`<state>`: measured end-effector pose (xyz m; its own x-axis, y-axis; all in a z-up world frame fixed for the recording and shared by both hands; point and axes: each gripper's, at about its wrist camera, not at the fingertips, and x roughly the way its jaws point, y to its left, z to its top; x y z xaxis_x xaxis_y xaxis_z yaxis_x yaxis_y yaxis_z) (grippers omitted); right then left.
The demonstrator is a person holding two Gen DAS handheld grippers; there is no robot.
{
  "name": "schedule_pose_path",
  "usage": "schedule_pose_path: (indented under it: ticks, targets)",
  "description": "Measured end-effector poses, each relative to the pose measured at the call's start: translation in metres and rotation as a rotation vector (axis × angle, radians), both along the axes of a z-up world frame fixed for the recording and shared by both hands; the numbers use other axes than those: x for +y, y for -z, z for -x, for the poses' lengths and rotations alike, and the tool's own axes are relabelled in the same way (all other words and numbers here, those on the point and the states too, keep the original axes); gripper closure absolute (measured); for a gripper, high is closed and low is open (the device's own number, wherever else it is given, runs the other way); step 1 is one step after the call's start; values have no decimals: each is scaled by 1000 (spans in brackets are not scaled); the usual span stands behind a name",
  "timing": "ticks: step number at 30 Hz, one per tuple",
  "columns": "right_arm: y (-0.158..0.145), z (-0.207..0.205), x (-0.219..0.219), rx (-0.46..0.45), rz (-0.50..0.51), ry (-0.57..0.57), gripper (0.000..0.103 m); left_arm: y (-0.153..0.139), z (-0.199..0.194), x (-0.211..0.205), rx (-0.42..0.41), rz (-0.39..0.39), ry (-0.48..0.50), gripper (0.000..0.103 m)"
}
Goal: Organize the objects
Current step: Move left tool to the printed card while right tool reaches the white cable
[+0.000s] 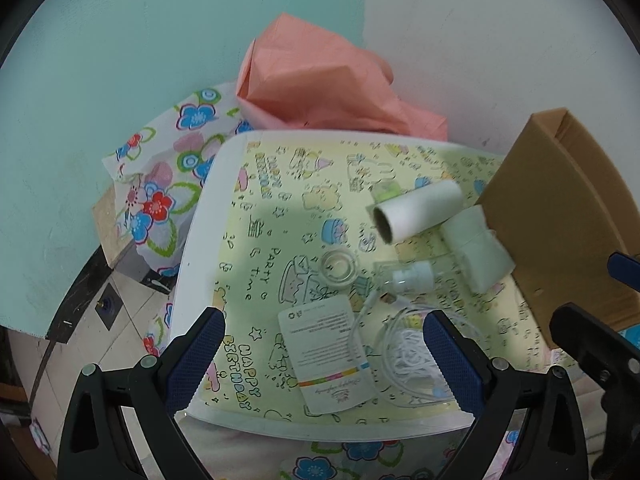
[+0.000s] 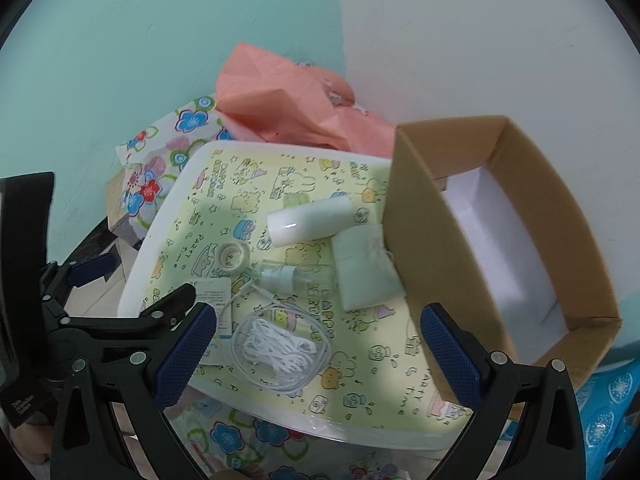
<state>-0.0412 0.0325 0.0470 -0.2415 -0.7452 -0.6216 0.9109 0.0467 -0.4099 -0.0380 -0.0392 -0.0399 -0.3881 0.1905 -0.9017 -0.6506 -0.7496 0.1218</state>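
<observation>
A small table point(image 1: 188, 280) with a yellow birthday-print cover holds a white paper roll point(image 1: 416, 210) point(image 2: 310, 220), a pale green pouch point(image 1: 478, 250) point(image 2: 366, 268), a clear tape roll point(image 1: 339, 268) point(image 2: 233, 258), a small clear bottle point(image 1: 412, 278) point(image 2: 288, 276), a white card point(image 1: 326, 354) and a coiled white cable in a clear bag point(image 1: 408, 354) point(image 2: 280, 350). My left gripper point(image 1: 324, 356) is open and empty above the card. My right gripper point(image 2: 318, 348) is open and empty above the cable. An open cardboard box point(image 2: 440, 240) point(image 1: 560, 220) stands at the right.
Crumpled pink paper point(image 1: 316, 80) and flower-print wrapping point(image 1: 160, 188) lie behind and left of the table, against a green and white wall. The left gripper's body point(image 2: 80, 312) shows at the left of the right wrist view. Floor tiles point(image 1: 112, 340) show at lower left.
</observation>
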Motion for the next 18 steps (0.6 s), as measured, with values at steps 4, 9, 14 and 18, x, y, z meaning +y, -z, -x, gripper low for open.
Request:
schedule_pose_path:
  ticks: [4, 9, 14, 18]
  targets:
    - [12, -6, -2, -28, -1, 199, 0, 14, 11, -6, -21, 7, -6, 3]
    - [25, -5, -14, -40, -22, 178, 0, 36, 19, -9, -34, 46, -8, 3]
    - [38, -4, -23, -27, -30, 175, 0, 60, 22, -10, -66, 90, -4, 3]
    - [49, 3, -29, -35, -49, 181, 0, 72, 21, -8, -75, 113, 14, 3]
